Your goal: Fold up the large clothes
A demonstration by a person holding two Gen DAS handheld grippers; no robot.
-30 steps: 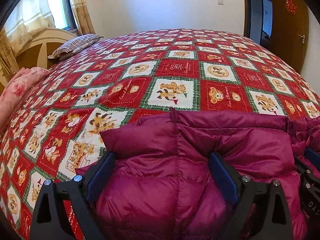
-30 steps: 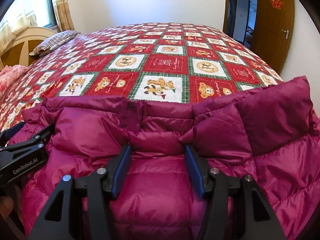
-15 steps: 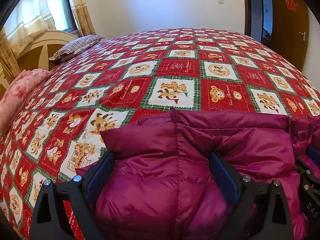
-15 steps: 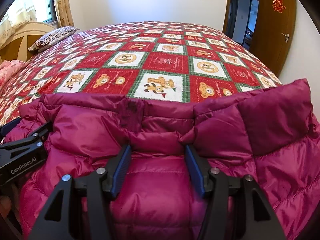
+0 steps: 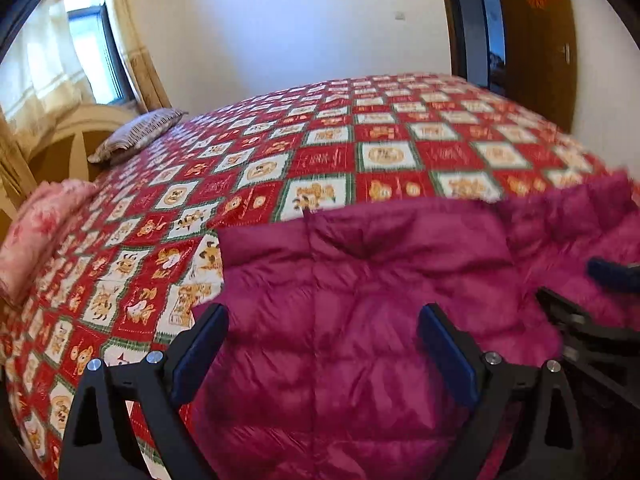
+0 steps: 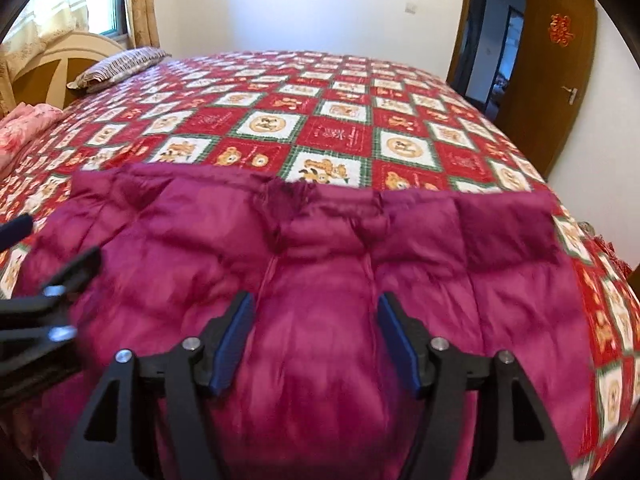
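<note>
Here, both tongs released over a puffy jacket folded on the bed.
Nearest, left gripper [image 5: 322,354] spread wide, right gripper [image 6: 316,338] opening, nothing pinched; magenta down jacket [image 6: 320,264] just beyond and beneath the pads. Likely to spring back and undo the fold, being slippery and full of air. Farther: quilt [image 6: 340,112], striped pillow [image 5: 136,136]. Jacket's right edge visible only from the right wrist; left corner only from the left.
</note>
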